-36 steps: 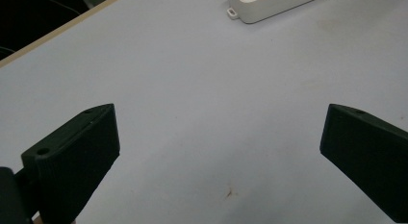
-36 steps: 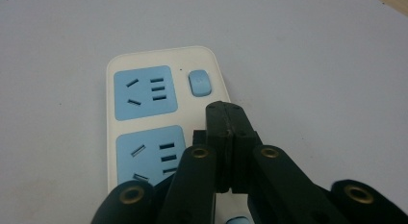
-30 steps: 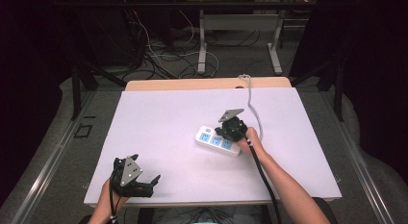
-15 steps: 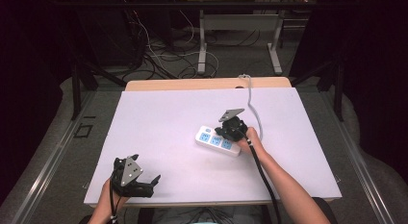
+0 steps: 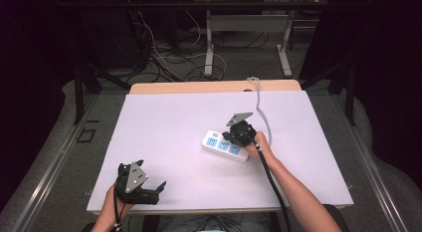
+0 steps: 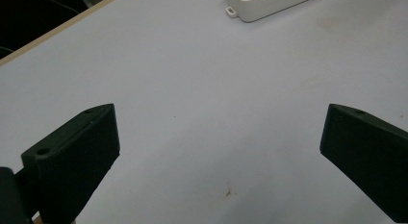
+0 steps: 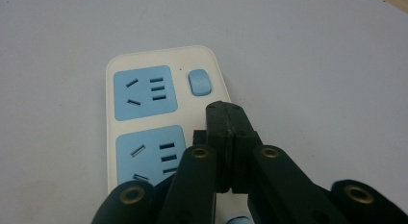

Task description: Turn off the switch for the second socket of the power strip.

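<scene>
Right claw (image 7: pixel 226 119) pressed together, tip set down on strip (image 5: pixel 225 146), apparently so switch (image 7: pixel 199 82) just ahead can be pushed. Left claw (image 6: pixel 219 152) spread, kept idle at counter (image 5: pixel 169 122) edge; strip well ahead.

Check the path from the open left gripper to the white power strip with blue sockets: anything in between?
Nothing visible. Bare white tabletop lies between the left gripper, jaws wide apart at the near left edge, and the white power strip with blue sockets. The right gripper, jaws shut, already sits over the strip's far end.
</scene>
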Demonstrator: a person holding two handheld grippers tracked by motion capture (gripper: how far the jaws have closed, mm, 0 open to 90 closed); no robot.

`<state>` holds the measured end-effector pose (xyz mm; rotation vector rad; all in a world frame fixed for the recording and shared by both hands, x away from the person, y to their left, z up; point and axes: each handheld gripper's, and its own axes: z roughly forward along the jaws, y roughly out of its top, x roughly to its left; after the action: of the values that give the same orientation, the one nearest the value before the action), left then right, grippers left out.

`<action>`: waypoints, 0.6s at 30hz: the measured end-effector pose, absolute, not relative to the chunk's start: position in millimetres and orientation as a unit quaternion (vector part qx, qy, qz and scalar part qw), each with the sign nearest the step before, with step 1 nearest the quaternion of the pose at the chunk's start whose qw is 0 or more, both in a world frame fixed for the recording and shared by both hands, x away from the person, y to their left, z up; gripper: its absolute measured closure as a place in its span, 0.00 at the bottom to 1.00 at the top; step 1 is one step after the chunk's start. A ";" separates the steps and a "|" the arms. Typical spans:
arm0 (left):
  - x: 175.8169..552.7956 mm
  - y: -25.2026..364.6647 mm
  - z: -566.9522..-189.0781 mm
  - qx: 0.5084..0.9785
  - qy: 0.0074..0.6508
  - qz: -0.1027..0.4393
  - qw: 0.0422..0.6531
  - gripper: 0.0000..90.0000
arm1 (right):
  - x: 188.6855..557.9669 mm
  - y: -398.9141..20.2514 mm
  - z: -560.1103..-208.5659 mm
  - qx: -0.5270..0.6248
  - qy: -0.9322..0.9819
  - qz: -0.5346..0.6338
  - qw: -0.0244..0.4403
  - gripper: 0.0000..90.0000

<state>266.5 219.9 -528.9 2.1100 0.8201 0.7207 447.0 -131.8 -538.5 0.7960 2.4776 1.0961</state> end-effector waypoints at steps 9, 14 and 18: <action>266.4 219.8 -528.8 0.827 0.318 0.281 0.370 0.00 | 447.0 -131.9 -537.9 0.279 0.869 0.379 0.150 1.00; 266.3 219.8 -528.9 0.824 0.320 0.282 0.374 0.00 | 446.7 -131.4 -537.9 0.280 0.868 0.379 0.156 1.00; 266.2 219.7 -528.9 0.824 0.320 0.281 0.374 0.00 | 446.8 -131.8 -537.4 0.279 0.870 0.377 0.154 1.00</action>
<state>266.2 219.7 -528.9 2.1106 0.8184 0.7195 446.8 -131.8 -537.4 0.8002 2.4932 1.0794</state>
